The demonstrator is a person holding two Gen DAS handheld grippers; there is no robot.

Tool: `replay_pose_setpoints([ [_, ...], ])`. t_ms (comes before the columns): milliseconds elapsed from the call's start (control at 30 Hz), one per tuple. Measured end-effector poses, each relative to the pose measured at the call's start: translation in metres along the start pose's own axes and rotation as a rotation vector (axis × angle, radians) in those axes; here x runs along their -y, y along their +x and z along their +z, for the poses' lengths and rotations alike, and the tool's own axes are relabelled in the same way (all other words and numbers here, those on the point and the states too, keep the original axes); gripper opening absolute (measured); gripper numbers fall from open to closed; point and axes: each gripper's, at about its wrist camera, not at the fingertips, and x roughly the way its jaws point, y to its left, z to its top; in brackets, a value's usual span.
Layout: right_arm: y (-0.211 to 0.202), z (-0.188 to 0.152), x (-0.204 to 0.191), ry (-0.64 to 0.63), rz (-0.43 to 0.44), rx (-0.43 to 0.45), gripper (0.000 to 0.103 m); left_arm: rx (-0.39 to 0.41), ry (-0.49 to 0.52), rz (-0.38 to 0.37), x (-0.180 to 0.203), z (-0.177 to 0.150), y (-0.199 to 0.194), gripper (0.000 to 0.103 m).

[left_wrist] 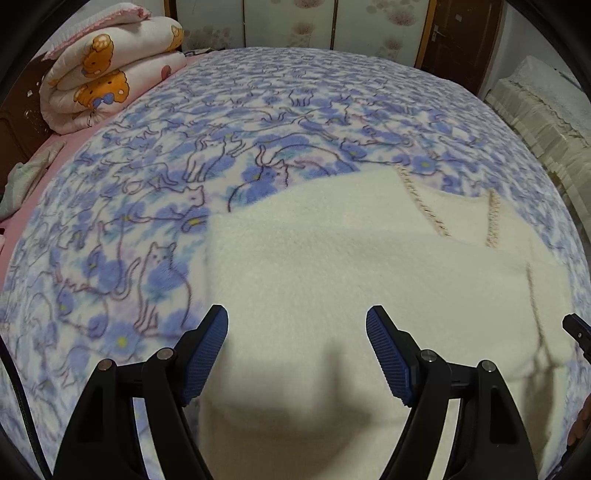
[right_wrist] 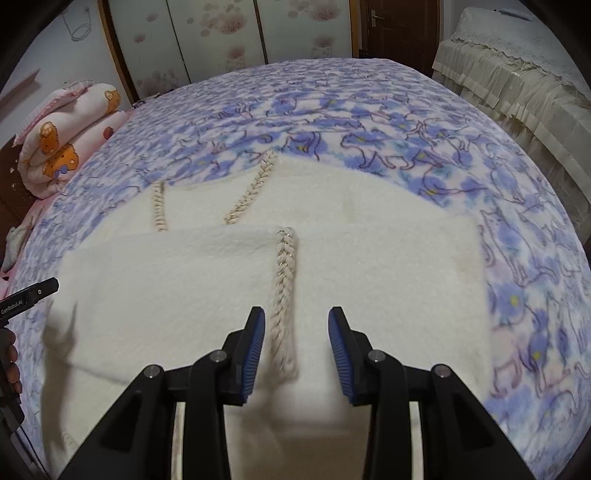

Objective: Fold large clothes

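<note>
One cream fleece garment point(right_wrist: 369, 229) with three braided trims point(right_wrist: 284, 280), one cat-print blanket point(left_wrist: 184, 155), one rolled bear-print quilt point(left_wrist: 107, 70), two tools point(left_wrist: 295, 350), perhaps one door point(right_wrist: 399, 26).

Broad blue cat-print fleece blanket point(right_wrist: 369, 110) lies bare beyond the cream fuzzy garment point(right_wrist: 332, 240) — only the rolled bear-print quilt point(left_wrist: 107, 70) blocks its far-left corner.

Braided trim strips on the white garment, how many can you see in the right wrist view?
3: one nearest, between the gripper fingers; one mid-garment, slanting; one far left. Folds may hide more.
</note>
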Motion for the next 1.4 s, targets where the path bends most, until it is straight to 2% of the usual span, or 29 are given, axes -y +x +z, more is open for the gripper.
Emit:
replay_pose_setpoints([
  [233,-0.094,-0.021,-0.002,-0.012,0.011,0.075,0.036,0.055,0.026,-0.018,-0.005,-0.037,-0.092,0.076],
  [400,-0.156,-0.048,-0.008,-0.028,-0.006,0.138,0.037,0.090,0.018,-0.034,-0.010,-0.078,-0.152,0.076],
  [533,-0.184,-0.075,-0.010,-0.041,-0.019,0.162,0.044,0.098,0.012,-0.039,-0.013,-0.115,-0.180,0.077],
  [633,-0.192,-0.098,-0.011,-0.061,-0.039,0.165,0.044,0.118,0.005,-0.035,-0.016,-0.146,-0.192,0.077],
  [800,-0.192,-0.137,-0.007,-0.055,-0.036,0.127,0.045,0.124,-0.036,-0.047,-0.021,-0.201,-0.193,0.077],
  [1067,-0.181,-0.183,-0.004,-0.017,-0.040,0.049,0.045,0.075,-0.031,0.005,-0.027,-0.272,-0.164,0.077],
  [1233,-0.180,-0.202,-0.003,-0.006,-0.044,0.035,0.045,0.040,-0.043,0.024,-0.036,-0.299,-0.149,0.077],
  [1400,-0.171,-0.217,0.010,0.012,-0.056,-0.002,0.045,0.020,-0.071,0.022,-0.049,-0.312,-0.140,0.077],
])
